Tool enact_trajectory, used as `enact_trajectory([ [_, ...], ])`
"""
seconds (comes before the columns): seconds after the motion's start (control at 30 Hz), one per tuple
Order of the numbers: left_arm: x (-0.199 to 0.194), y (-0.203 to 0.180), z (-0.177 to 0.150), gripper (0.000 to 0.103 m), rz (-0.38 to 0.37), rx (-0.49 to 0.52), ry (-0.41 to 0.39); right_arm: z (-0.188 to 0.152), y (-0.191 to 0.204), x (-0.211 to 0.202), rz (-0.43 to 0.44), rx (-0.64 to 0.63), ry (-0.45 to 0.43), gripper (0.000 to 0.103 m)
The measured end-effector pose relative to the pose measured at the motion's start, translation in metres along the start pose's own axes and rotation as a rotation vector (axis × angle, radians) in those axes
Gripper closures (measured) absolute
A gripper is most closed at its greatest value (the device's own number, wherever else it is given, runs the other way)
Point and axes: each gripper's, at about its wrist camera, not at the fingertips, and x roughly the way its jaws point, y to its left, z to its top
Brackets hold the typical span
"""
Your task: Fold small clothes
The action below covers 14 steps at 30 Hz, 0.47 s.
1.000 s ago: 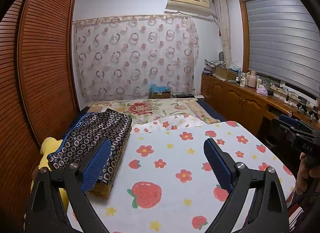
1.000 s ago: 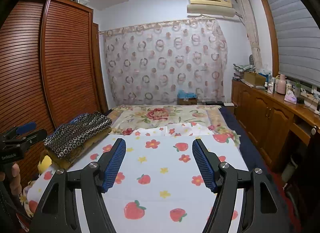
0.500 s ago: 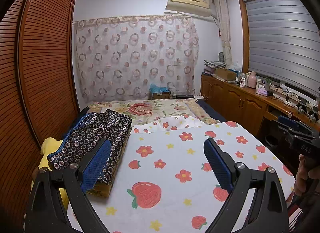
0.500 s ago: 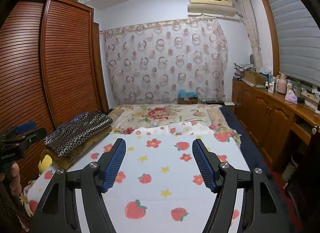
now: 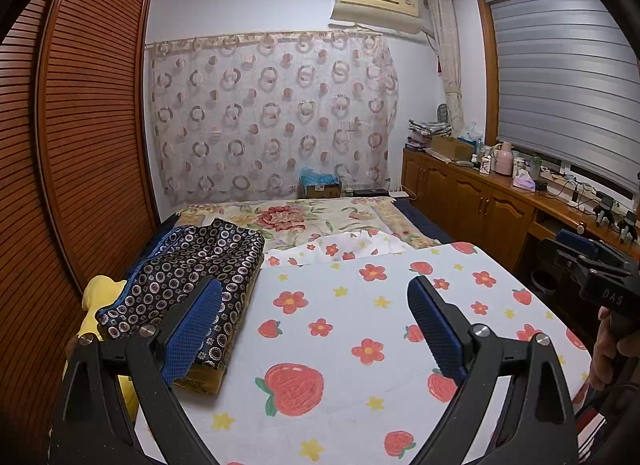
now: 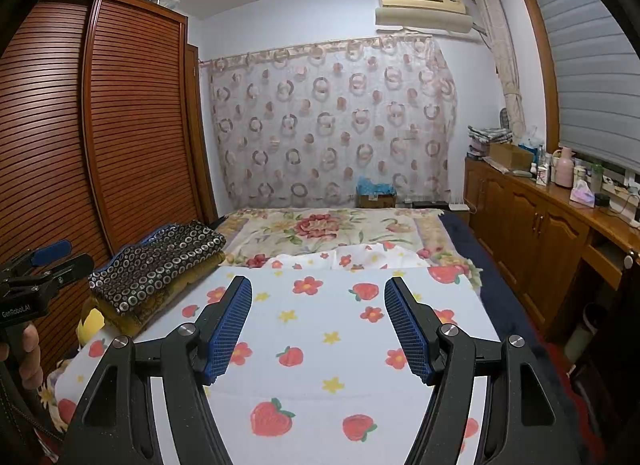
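Note:
A dark garment with a ring pattern (image 5: 192, 273) lies folded on a yellow-brown cushion at the left edge of the strawberry-print surface (image 5: 360, 345); it also shows in the right wrist view (image 6: 160, 265). My left gripper (image 5: 314, 329) is open and empty, held above the surface, with the garment just behind its left finger. My right gripper (image 6: 318, 325) is open and empty over the surface middle. Each gripper shows at the edge of the other's view.
A floral bedspread (image 5: 304, 221) and a crumpled strawberry sheet (image 5: 344, 249) lie beyond. A slatted wooden wardrobe (image 5: 80, 145) stands left. A wooden cabinet counter (image 5: 500, 205) with clutter runs along the right. A yellow soft toy (image 5: 100, 297) sits beside the cushion.
Almost nothing moved. Both grippers stay open and hover in place; the right wrist view has shifted very slightly.

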Motion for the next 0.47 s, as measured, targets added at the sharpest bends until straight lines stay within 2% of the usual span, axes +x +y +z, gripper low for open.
enact_trajectory([
  [0.47, 0.0001, 0.0007, -0.0001, 0.009, 0.001, 0.0, -0.002, 0.0011, -0.002, 0.003, 0.003, -0.001, -0.002, 0.032],
])
